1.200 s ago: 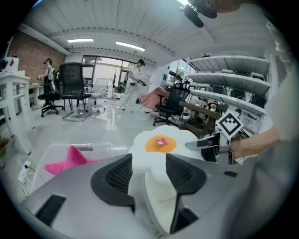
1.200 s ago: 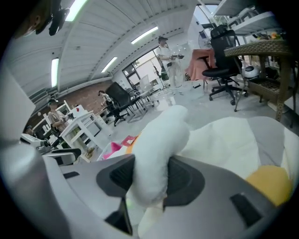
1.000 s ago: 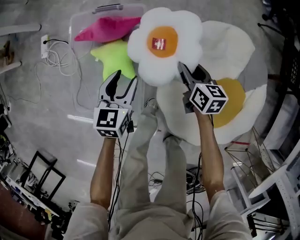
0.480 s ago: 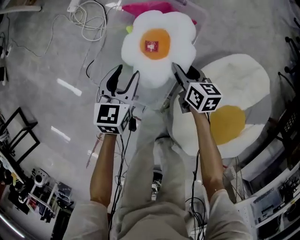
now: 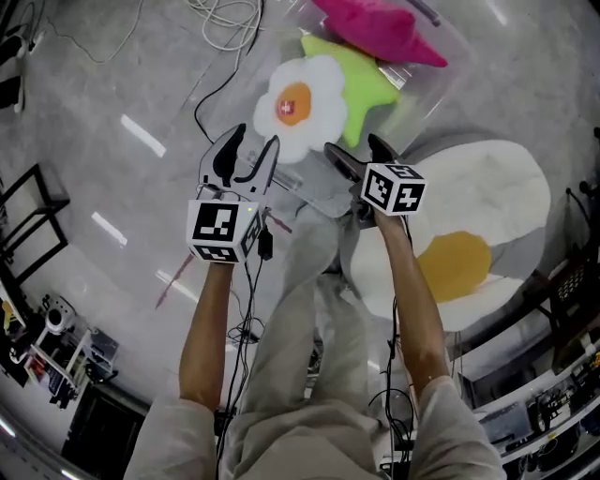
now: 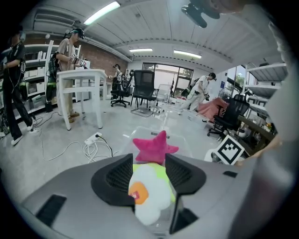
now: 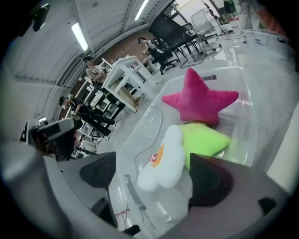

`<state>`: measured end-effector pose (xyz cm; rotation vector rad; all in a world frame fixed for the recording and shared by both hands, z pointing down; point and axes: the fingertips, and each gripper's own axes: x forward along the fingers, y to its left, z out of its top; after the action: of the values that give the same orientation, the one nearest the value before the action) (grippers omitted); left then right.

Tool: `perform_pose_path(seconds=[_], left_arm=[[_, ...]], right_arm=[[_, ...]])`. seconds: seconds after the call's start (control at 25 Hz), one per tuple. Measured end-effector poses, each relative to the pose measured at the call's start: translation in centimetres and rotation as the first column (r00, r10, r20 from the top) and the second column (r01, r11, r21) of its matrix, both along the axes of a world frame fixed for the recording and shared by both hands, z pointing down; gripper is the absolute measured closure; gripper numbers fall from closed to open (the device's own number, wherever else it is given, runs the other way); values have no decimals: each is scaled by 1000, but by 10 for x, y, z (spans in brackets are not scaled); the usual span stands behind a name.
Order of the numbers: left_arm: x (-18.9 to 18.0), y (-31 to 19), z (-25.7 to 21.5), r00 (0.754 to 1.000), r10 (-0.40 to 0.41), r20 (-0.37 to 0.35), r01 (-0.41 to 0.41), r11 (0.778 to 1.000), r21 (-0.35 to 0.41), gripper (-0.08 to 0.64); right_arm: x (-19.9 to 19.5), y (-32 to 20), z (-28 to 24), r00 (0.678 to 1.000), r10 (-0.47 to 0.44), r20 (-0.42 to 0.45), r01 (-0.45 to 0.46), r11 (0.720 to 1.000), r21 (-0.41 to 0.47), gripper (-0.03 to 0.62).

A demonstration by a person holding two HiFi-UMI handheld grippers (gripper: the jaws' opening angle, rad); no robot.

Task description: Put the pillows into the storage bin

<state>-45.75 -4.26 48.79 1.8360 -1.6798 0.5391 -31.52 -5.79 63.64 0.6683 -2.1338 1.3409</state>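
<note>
Pillows, head view: the flower pillow (image 5: 298, 105) lay at the near end of the clear storage bin (image 5: 412, 103). It touched the green star pillow (image 5: 361, 89), and the pink star pillow (image 5: 380, 28) sat at the far end. The left hand-held gripper (image 5: 253, 141) and right hand-held gripper (image 5: 352, 147) hovered just short of the bin, both wide and empty. The right one's jaws had just been opening, with nothing between them. The large fried-egg pillow (image 5: 478, 216) lay on the floor (image 5: 112, 75) outside the bin, below and to the right of the right hand-held gripper. It was partly under that forearm, so nearer the right arm. It was broad and roundish, with no clear long axis. Left gripper view: jaws apart, with the flower pillow seen through the gap but beyond the pads, untouched. Right gripper view: jaws wide, flower pillow ahead, clear of both pads, leaning on the green star pillow. Judgement: the fried-egg pillow is likely next, and reaching it means swinging back and to the right.
</note>
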Motion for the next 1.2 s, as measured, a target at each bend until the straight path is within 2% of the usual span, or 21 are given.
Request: perform_pose_path(seconds=[0.08, 0.16, 0.36, 0.56, 0.72, 0.84, 0.96, 1.2], left_arm=[[-3, -4, 3, 1000, 9, -4, -9, 1000, 0, 344], [1, -10, 5, 1000, 28, -8, -28, 1000, -1, 344], [33, -28, 5, 995, 101, -25, -101, 995, 4, 345], [76, -48, -4, 979, 200, -36, -200, 980, 14, 345], [118, -59, -12, 958, 285, -43, -284, 959, 24, 344], [157, -64, -16, 936, 349, -53, -348, 937, 29, 347], [197, -69, -19, 904, 423, -64, -421, 906, 36, 351], [288, -59, -27, 811, 579, -82, -578, 815, 41, 368]], right_arm=[[3, 3, 4, 999, -16, -28, 16, 1000, 13, 120], [8, 0, 3, 1000, 6, -30, -5, 1000, 22, 120], [30, -17, -14, 998, 64, -19, -62, 995, 76, 129], [71, -34, -41, 984, 175, -12, -172, 976, 136, 158], [121, -35, -57, 961, 277, -22, -269, 948, 169, 198], [168, -29, -62, 932, 361, -38, -349, 920, 180, 223], [217, -21, -72, 888, 456, -57, -437, 876, 202, 246], [313, 26, -90, 789, 608, -93, -573, 782, 247, 302]])
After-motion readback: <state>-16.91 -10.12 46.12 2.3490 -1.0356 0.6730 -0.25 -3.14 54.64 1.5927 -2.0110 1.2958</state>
